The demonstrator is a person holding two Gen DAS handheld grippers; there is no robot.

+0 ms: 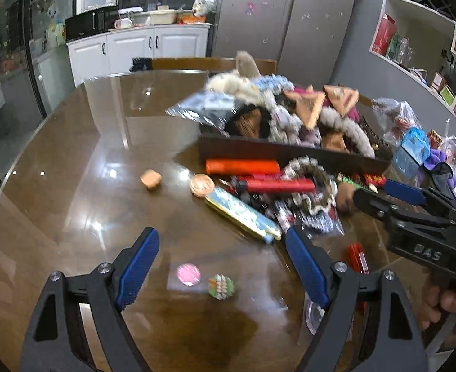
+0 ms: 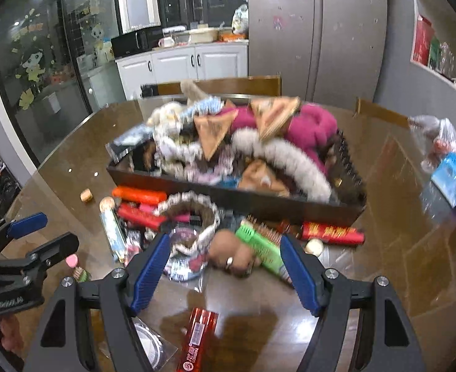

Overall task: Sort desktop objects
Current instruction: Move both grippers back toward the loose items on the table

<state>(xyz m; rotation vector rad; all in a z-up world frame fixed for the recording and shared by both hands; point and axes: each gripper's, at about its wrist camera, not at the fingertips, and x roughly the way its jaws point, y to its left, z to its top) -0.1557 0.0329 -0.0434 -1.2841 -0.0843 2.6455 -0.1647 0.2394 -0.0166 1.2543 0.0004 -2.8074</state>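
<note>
Left gripper (image 1: 221, 260): lower centre of the left wrist view; blue ribbed pads spread wide, nothing between them; seen also at the left edge of the right wrist view, fingers apart
Right gripper (image 2: 225, 263): lower centre of the right wrist view; fingers parted and empty; its black body enters the left wrist view from the right edge
Table (image 1: 73, 186): glossy brown wood under glass, rounded edge, bright reflections
Dark tray (image 2: 259, 200): centre of the right wrist view; low rectangular wall; heaped with fluffy hair bands, a magenta plush piece (image 2: 315, 127), tan triangular cards, a pale furry band (image 2: 293, 161)
Loose pile: in front of the tray's near wall; orange tube (image 1: 242, 166) and red tube (image 1: 277, 184) lying side by side; beaded scrunchie ring (image 2: 194, 214); green comb (image 2: 259, 245) between the right gripper's fingers in that view, touching a brown plush lump (image 2: 234, 254); long tin with a blue-white print (image 1: 243, 214) just ahead of the left gripper's right finger
Small things: pink round badge (image 1: 188, 274) and green patterned badge (image 1: 221, 285) between the left fingers in the left wrist view, flat on the table; tan cork-like block (image 1: 151, 179) apart at mid-left; copper round lid (image 1: 201, 185) touching the pile
Near edge: red foil packet (image 2: 198, 338) lower centre of the right wrist view, beside a clear plastic wrapper (image 2: 150, 341)
Right side: crinkled plastic bags (image 2: 439, 142) and a blue packet (image 2: 453, 176), well apart from the tray
Behind: wooden chair back, white cabinets, grey refrigerator (image 2: 318, 31)
</note>
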